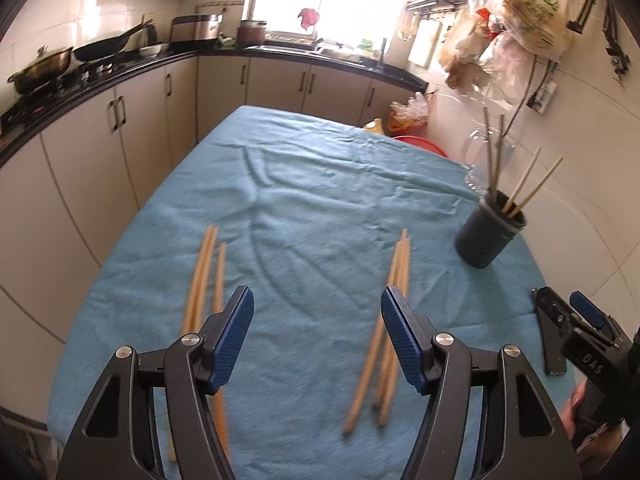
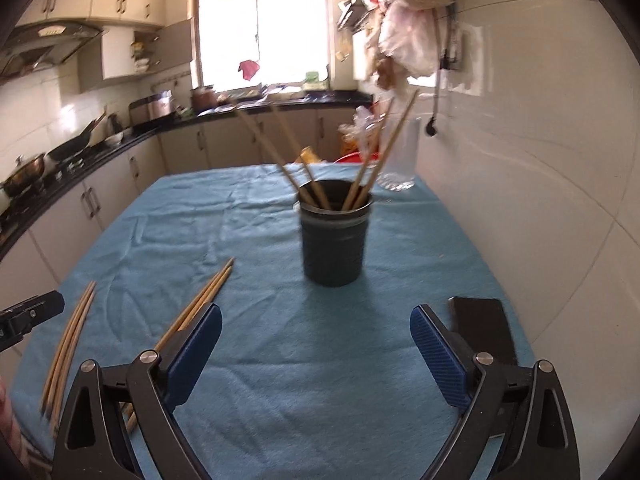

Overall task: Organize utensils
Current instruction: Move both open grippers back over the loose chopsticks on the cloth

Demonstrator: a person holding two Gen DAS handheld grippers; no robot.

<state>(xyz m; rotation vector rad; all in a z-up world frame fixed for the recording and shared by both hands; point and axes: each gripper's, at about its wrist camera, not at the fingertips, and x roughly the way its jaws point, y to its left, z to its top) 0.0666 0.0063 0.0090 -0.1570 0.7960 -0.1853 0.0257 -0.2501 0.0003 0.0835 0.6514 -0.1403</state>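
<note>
The left gripper has its blue fingers spread apart, and nothing is between them — only the blue cloth that covers the bench. One bunch of wooden chopsticks lies flat on the cloth just beside the right-side finger and runs partly behind it. A second bunch of chopsticks lies just beside the other finger and also slips behind it. The right gripper has its fingers spread very wide, and they hold nothing too. The dark cup stands upright on the cloth ahead of these fingers, near the middle of the gap but well apart from them. Four chopsticks stand in the cup, leaning out to both sides. A flat black phone lies on the cloth just behind the right-side finger. A clear glass jug stands past the cup — near the white tiled wall.
</note>
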